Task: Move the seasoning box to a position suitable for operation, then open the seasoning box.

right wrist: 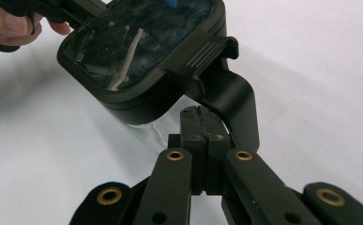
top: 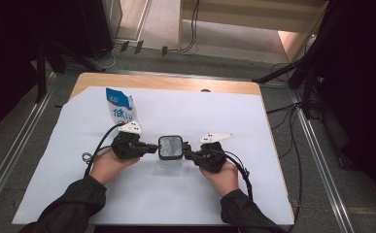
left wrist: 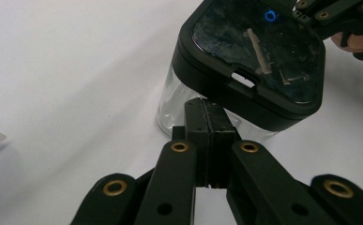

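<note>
A clear jar with a black lid (top: 170, 147) stands mid-bench on the white sheet (top: 224, 194). The left claw (top: 152, 147) and right claw (top: 187, 150) flank it, both clenched on nothing, tips against its sides. A blue-and-white carton (top: 120, 105) stands behind the left one.

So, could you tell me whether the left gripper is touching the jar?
Cannot tell. In the left gripper view the shut left gripper sits right at the jar, just under its black lid, but the tips overlap the glass, so no contact or gap shows plainly.
</note>
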